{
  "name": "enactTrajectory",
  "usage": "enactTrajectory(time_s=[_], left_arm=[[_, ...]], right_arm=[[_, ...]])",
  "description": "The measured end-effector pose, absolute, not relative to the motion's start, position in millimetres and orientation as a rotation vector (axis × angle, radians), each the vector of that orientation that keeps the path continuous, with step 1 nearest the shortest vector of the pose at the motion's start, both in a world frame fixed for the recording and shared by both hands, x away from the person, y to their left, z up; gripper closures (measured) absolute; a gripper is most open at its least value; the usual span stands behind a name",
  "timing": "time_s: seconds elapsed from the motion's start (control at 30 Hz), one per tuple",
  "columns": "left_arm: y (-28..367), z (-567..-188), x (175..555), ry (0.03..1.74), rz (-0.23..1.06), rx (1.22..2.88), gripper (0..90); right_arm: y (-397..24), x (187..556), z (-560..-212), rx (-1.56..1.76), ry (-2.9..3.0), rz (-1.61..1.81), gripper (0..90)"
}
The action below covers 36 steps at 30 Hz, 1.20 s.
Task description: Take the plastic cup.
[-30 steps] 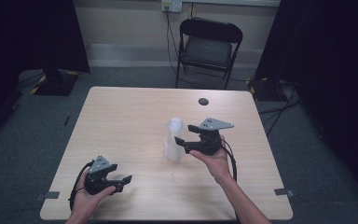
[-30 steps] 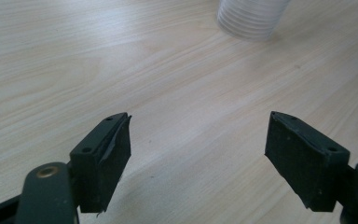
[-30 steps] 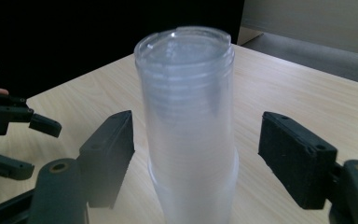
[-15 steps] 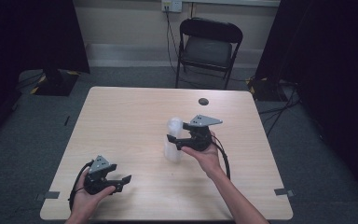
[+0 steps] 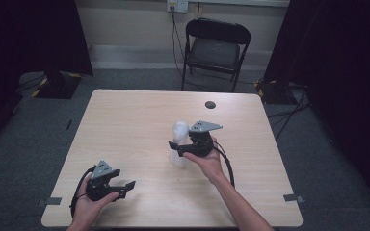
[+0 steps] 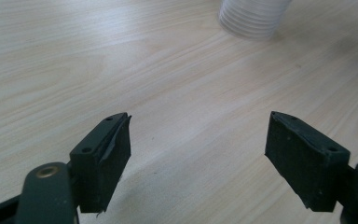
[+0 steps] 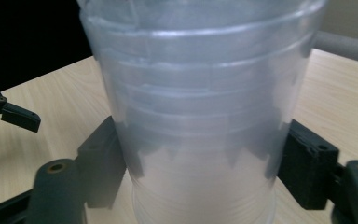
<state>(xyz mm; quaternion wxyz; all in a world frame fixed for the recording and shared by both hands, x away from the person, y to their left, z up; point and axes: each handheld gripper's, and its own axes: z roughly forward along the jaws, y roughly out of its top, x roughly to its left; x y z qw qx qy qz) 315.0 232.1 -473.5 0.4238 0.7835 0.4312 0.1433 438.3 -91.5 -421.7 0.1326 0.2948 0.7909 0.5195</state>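
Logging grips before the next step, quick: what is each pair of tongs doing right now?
Left tongs: open, nothing between the jaws.
Right tongs: closed on the stack of clear plastic cups.

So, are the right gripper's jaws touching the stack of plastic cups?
Touching. In the right gripper view, both pads of the right gripper press against the stack of cups.

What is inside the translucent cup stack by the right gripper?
The cup stack shows nested rims, one inside another, so more cups sit within. Its frosted wall hides whatever else may lie at the bottom.
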Motion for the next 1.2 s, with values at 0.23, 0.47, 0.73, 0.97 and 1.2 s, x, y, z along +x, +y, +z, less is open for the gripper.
enactTrajectory(time_s=[0.23,0.47,0.73,0.97,1.2], left_arm=[[232.5,-473.5,314.3,1.085,0.355,1.957,22.3],[232.8,-473.7,314.3,1.083,0.356,1.963,22.2],[232.9,-474.0,314.6,1.086,0.356,1.964,22.2],[232.9,-474.1,314.6,1.085,0.355,1.966,22.3],[233.2,-474.1,314.9,1.083,0.351,1.973,22.2]], right_arm=[[-91.1,439.9,-422.8,0.850,2.291,1.509,28.2],[-89.9,440.6,-424.4,0.851,2.293,1.495,29.0],[-90.4,440.7,-421.8,0.846,2.283,1.495,29.4],[-91.0,440.3,-417.8,0.846,2.271,1.508,29.0],[-91.4,440.6,-414.9,0.850,2.256,1.514,28.7]])
